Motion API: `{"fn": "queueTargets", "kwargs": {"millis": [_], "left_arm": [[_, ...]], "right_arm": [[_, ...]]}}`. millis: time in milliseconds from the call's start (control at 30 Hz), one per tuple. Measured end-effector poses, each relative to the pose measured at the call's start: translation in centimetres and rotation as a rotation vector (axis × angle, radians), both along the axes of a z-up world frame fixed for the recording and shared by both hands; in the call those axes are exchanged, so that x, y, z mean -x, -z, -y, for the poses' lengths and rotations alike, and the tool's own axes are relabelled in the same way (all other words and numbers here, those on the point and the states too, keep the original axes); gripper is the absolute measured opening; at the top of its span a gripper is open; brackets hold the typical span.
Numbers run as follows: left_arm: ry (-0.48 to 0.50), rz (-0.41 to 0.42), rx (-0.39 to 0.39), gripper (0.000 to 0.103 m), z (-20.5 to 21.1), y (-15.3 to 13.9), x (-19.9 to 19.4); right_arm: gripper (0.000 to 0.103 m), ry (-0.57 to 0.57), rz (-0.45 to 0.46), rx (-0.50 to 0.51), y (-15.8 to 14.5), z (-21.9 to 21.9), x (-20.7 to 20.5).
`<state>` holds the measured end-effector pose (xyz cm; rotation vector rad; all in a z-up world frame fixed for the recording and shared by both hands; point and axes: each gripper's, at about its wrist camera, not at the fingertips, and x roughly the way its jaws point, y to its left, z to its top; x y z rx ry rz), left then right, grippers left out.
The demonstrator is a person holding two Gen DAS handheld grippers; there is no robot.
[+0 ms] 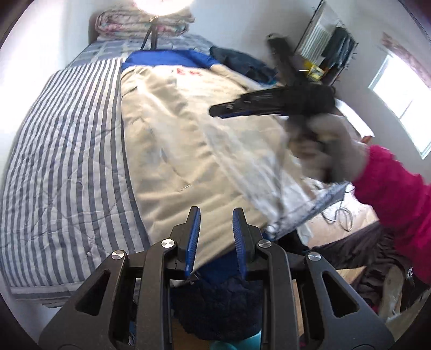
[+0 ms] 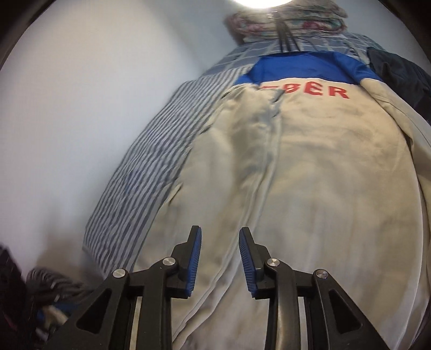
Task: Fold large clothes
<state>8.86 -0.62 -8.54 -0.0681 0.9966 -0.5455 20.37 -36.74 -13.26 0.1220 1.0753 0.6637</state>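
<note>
A large cream garment (image 1: 175, 134) (image 2: 323, 161) with a blue upper part (image 2: 304, 66) and red letters (image 2: 317, 91) lies spread lengthwise on the bed. One long side is folded over the middle, leaving a lengthwise ridge. My left gripper (image 1: 216, 215) hovers over the garment's near hem, open, with no cloth pinched between its blue pads. My right gripper (image 2: 220, 234) is open above the near part of the cream cloth, also with nothing between its pads. In the left wrist view the right gripper (image 1: 242, 107) shows blurred over the garment's right side, held by a gloved hand (image 1: 331, 150) in a pink sleeve.
A blue-and-white striped bedcover (image 1: 67, 161) (image 2: 161, 150) lies under the garment. A folded floral quilt (image 1: 140, 23) and a tripod leg (image 1: 148, 35) are at the bed's head. Dark clothes (image 1: 242, 62) lie at the far right. There is a window (image 1: 398, 102), and a floor with a white cable (image 1: 339, 215) to the right.
</note>
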Motion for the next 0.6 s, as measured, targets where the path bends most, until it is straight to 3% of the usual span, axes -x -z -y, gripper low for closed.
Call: {"fn": "queueTargets", "kwargs": {"millis": [133,300,467,600], "left_arm": [[0.044,-0.059,-0.043,0.023,2.0,3.3,-1.3],[0.058,-0.124,-0.093,0.023,3.5,7.0,-1.8],[0.087,-0.11,-0.123,0.023,4.4,8.1,-1.7],[0.076,-0.099,-0.121,0.023,4.5,7.2,-1.7]], "right_arm": [[0.029,-0.077,-0.018,0.026,1.4,-1.6,2.7],[0.028,-0.081,-0.065,0.099,5.4,-2.2,3.8],[0.024,-0.092,-0.018,0.123,6.7,-2.0,4.6],[0.027,-0.064,-0.015,0.118,6.3,-1.9,5.1]]}}
